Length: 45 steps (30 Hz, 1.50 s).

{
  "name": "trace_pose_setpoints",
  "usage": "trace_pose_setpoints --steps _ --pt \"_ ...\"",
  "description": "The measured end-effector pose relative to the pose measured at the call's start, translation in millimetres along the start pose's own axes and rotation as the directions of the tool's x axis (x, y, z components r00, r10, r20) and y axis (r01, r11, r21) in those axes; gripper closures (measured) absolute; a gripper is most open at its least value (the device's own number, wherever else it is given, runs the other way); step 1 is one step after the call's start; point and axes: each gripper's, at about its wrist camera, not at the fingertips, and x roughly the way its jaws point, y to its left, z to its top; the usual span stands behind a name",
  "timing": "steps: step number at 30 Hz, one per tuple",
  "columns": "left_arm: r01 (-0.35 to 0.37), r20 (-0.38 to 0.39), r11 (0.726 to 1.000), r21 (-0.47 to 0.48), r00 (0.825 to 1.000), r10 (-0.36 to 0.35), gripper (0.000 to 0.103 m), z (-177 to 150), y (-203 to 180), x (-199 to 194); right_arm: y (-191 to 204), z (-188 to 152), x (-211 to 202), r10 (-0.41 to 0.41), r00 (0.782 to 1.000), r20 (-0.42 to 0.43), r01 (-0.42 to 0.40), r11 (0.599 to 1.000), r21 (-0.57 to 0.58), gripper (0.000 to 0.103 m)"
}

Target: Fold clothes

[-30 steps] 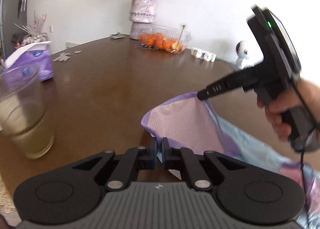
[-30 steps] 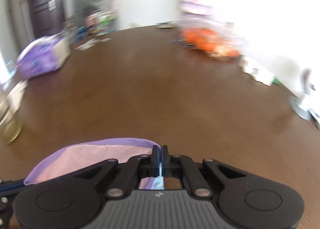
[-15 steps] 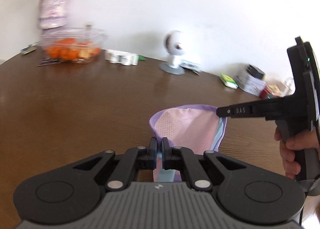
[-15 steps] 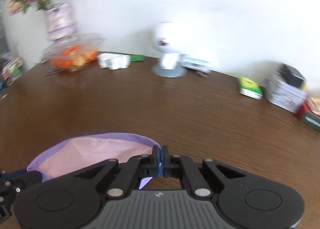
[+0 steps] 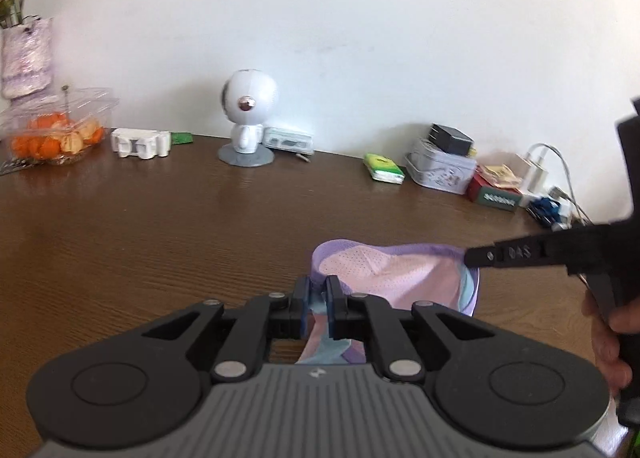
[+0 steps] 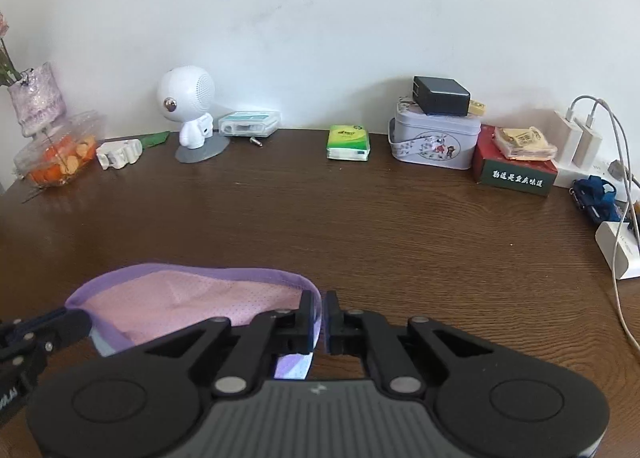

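Lilac-edged pink mesh garment (image 5: 384,278) is lying low in the middle of the left wrist view, on the dark wooden worktop (image 5: 160,242). The left gripper (image 5: 318,300) is opening: a clear gap is showing between its blue-padded fingers (image 5: 303,308), with a fold of the cloth sitting in that gap, and the pads are no longer pressing on it. At the right edge a hand (image 5: 608,342) is holding the right gripper (image 5: 470,260), whose tip is meeting the garment's right corner. In the right wrist view the right gripper (image 6: 323,316) is also opening, a narrow slit separating its fingers (image 6: 307,318); the purple hem is lying against the left finger, and whether the pads are gripping it cannot be told. The garment (image 6: 192,302) is spreading towards the lower left there.
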Motion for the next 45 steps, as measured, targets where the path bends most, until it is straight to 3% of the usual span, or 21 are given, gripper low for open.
trace_pose_setpoints --steps 1,4,5,6,9,11,14,17,18,20,21,22,32,35,37,39,40,41,43,45 --pt "0.015 0.008 1.0 -0.026 1.0 -0.015 0.066 0 6 -7 4 -5 -11 0.021 1.0 0.011 -0.02 1.0 -0.021 0.091" --pt "0.043 0.008 0.999 -0.018 0.999 -0.043 0.062 -5 13 -48 18 -19 -47 0.085 0.995 0.045 -0.08 0.993 -0.092 0.08" --pt "0.056 -0.004 0.998 0.006 0.998 -0.056 0.061 -9 12 -65 24 -29 -66 0.105 0.993 0.053 -0.097 0.987 -0.125 0.071" --pt "0.069 -0.016 0.997 0.029 0.998 -0.068 0.055 -13 12 -82 30 -42 -84 0.127 0.99 0.059 -0.118 0.983 -0.144 0.067" --pt "0.101 -0.074 0.983 0.153 0.993 -0.09 0.045 -54 7 -133 40 -93 -128 0.194 0.98 0.04 -0.185 0.969 -0.164 0.066" --pt "0.103 -0.116 0.974 0.201 0.99 -0.081 0.045 -89 3 -160 44 -135 -153 0.248 0.969 0.017 -0.243 0.958 -0.153 0.066" --pt "0.148 -0.165 0.971 0.188 0.979 -0.117 0.045 -131 2 -183 44 -185 -177 0.326 0.945 0.003 -0.323 0.939 -0.12 0.066" --pt "0.175 -0.185 0.974 0.144 0.972 -0.147 0.045 -150 2 -189 54 -216 -186 0.363 0.932 0.005 -0.36 0.925 -0.117 0.066" --pt "0.185 -0.188 0.972 0.142 0.97 -0.157 0.046 -153 1 -189 58 -223 -185 0.367 0.93 0.0 -0.365 0.923 -0.119 0.067" --pt "0.172 -0.198 0.973 0.154 0.97 -0.14 0.061 -158 0 -184 64 -232 -180 0.352 0.936 0.002 -0.349 0.929 -0.124 0.069" --pt "0.167 -0.209 0.973 0.162 0.969 -0.132 0.083 -161 0 -183 67 -236 -178 0.347 0.938 0.002 -0.344 0.931 -0.125 0.082" --pt "0.168 -0.223 0.971 0.169 0.966 -0.128 0.09 -163 0 -181 69 -240 -173 0.351 0.936 -0.009 -0.349 0.929 -0.126 0.09" --pt "0.22 -0.253 0.951 0.217 0.954 -0.163 0.1 -195 2 -223 56 -276 -210 0.314 0.948 -0.049 -0.317 0.941 -0.118 0.099" --pt "0.228 -0.222 0.942 0.245 0.959 -0.174 0.092 -204 8 -248 50 -293 -240 0.322 0.947 -0.017 -0.32 0.936 -0.146 0.1" --pt "0.238 -0.179 0.935 0.262 0.964 -0.195 0.061 -205 13 -264 41 -300 -261 0.343 0.938 0.051 -0.329 0.927 -0.179 0.095" --pt "0.241 -0.133 0.924 0.295 0.969 -0.21 0.046 -203 14 -269 33 -302 -273 0.358 0.928 0.1 -0.33 0.918 -0.22 0.087" --pt "0.238 -0.133 0.92 0.311 0.969 -0.206 0.046 -201 13 -265 32 -301 -271 0.368 0.924 0.106 -0.336 0.912 -0.236 0.081" --pt "0.233 -0.14 0.918 0.32 0.97 -0.198 0.046 -199 11 -259 33 -298 -266 0.378 0.92 0.101 -0.344 0.905 -0.251 0.069" --pt "0.243 -0.149 0.917 0.317 0.967 -0.205 0.049 -191 11 -244 40 -293 -251 0.384 0.92 0.078 -0.35 0.894 -0.279 0.066" --pt "0.294 -0.176 0.903 0.314 0.952 -0.25 0.049 -185 10 -231 48 -290 -237 0.358 0.932 0.064 -0.323 0.897 -0.302 0.066"
